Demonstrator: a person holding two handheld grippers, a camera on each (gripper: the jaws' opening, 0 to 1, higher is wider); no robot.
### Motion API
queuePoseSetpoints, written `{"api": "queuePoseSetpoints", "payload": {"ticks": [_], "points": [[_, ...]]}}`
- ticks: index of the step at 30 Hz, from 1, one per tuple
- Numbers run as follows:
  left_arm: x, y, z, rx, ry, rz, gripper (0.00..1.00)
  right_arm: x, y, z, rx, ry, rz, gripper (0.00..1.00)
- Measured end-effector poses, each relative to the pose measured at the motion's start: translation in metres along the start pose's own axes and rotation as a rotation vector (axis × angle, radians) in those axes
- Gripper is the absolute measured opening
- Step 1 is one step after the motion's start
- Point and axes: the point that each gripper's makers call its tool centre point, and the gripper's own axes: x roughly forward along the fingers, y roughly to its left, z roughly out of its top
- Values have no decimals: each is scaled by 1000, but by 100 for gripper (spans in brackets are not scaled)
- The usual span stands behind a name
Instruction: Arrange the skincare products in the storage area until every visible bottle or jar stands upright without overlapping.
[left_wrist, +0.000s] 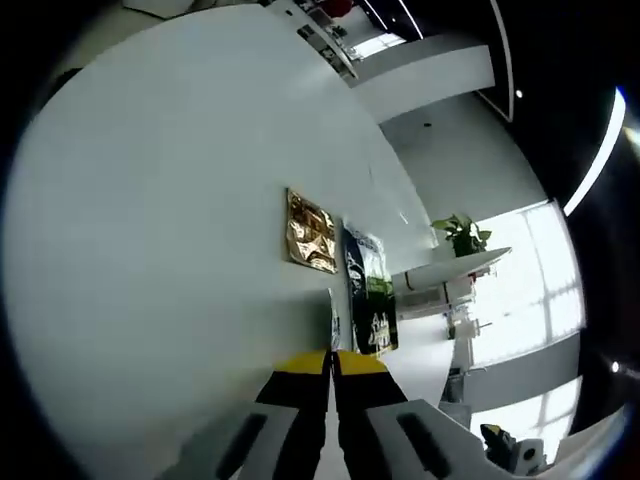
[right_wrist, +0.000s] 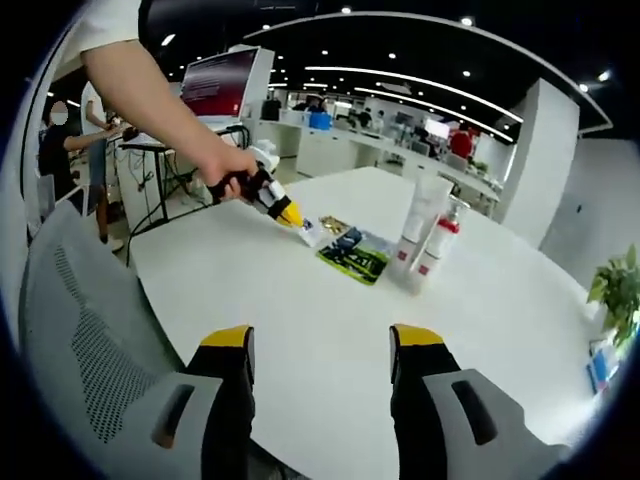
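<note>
While the left gripper (left_wrist: 331, 362) pinches a small white sachet (left_wrist: 334, 322) on the white bench (left_wrist: 150, 250), lift gently. Right gripper (right_wrist: 320, 345) hangs open; avoid nudging the upright white bottles (right_wrist: 425, 225).

White table (right_wrist: 330, 330) bare at near edge. Grey mesh chair (right_wrist: 80, 330) beside it. Potted plant (right_wrist: 620, 285) far right. Red-screened monitor (right_wrist: 220, 85) behind.

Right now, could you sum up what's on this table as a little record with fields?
surface: white table
left gripper: jaws shut on a small white sachet
right gripper: open, holding nothing
flat packets: gold packet and dark green packet lying on the table
standing items: white tube and red-capped bottle, upright, side by side
nearby: mesh chair, potted plant
</note>
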Motion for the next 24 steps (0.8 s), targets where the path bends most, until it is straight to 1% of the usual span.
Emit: {"api": "queuePoseSetpoints", "payload": {"ticks": [2, 5, 8, 9, 11, 12, 15, 19, 21, 23, 24], "points": [[1, 5, -1, 8, 11, 40, 2, 0, -1, 0, 3, 1, -2, 51], [2, 9, -4, 12, 31, 73, 3, 0, -1, 0, 6, 2, -1, 50], [3, 14, -6, 47, 58, 113, 3, 0, 0, 0, 3, 0, 0, 50], [3, 12, -6, 49, 63, 106, 3, 0, 0, 0, 4, 0, 0, 50], [3, 12, -5, 56, 74, 120, 3, 0, -1, -1, 2, 2, -1, 50], [3, 11, -9, 78, 92, 133, 3, 0, 0, -1, 1, 2, 0, 49], [5, 12, -7, 117, 135, 162, 4, 0, 1, -1, 0, 3, 5, 49], [5, 13, -4, 132, 170, 203, 5, 0, 4, -1, 11, 3, 22, 45], [5, 14, -2, 133, 174, 214, 6, -1, 4, 1, 11, -2, 24, 45], [3, 15, -2, 107, 182, 222, 6, -1, 4, 1, 12, -4, 23, 45], [2, 16, -2, 109, 183, 228, 6, -1, 3, 1, 13, -4, 22, 45]]}}
